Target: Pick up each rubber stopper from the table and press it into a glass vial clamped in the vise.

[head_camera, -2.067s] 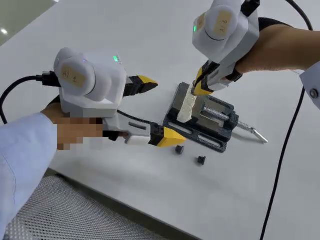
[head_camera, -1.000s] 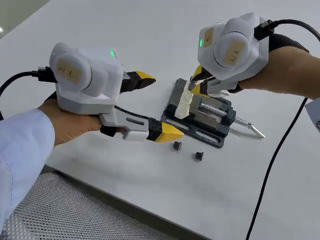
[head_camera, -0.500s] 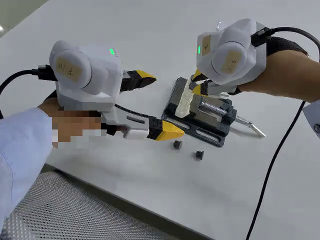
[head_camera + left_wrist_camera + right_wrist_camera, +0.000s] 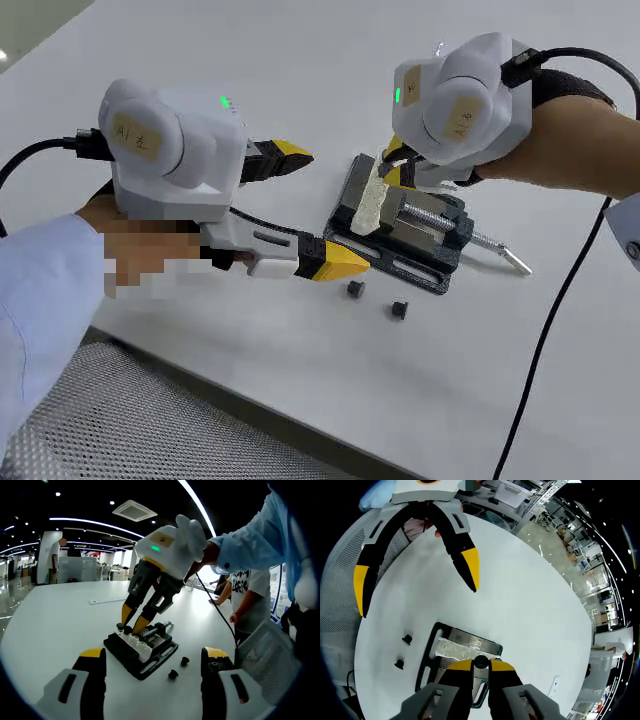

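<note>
Above vise (image 4: 440,262), right gripper (image 4: 481,666) pinches stopper (image 4: 481,660); left gripper (image 4: 328,210) wide open beside vise; two loose stoppers (image 4: 354,290) near vise

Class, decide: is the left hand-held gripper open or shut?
Open. The left hand-held gripper has its yellow-tipped jaws wide apart, holding nothing.

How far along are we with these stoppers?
Done: can't tell whether any of the vials in the vise is plugged yet. In hand: right gripper shut on a stopper right at them. Left: two stoppers lying on the table beside the vise; left gripper open, holding nothing.
</note>
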Available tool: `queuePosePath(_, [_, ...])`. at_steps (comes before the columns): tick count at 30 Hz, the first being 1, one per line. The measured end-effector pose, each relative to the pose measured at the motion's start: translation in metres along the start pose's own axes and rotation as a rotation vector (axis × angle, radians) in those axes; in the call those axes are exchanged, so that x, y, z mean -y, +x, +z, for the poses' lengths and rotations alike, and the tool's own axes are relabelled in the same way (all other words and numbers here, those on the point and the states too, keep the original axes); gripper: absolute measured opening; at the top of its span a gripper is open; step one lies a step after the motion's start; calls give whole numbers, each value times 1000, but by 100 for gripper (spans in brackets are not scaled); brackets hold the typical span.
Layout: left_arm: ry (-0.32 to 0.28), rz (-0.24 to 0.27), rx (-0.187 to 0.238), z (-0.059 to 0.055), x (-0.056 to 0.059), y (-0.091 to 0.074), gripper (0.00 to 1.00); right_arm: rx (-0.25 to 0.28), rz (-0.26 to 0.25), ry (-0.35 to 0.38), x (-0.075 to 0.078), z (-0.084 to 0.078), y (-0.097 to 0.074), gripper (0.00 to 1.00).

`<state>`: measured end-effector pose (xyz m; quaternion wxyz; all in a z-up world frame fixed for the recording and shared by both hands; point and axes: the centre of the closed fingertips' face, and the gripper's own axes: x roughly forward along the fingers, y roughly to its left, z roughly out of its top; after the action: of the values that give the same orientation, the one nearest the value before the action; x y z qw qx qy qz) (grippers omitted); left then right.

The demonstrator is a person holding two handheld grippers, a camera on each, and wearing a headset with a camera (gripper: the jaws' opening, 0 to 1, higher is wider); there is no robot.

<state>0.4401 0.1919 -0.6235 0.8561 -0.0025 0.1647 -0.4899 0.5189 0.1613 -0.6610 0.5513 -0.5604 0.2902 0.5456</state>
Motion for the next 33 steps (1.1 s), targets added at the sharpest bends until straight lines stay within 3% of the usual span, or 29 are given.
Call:
queuePosePath(20, [3,0,1,1,1,-1,75,-1,125,193,2,-1,-3,6])
queuePosePath(33, [-2,0,2,1,0,-1,75,-8,151,216,-3,-2,-7,6])
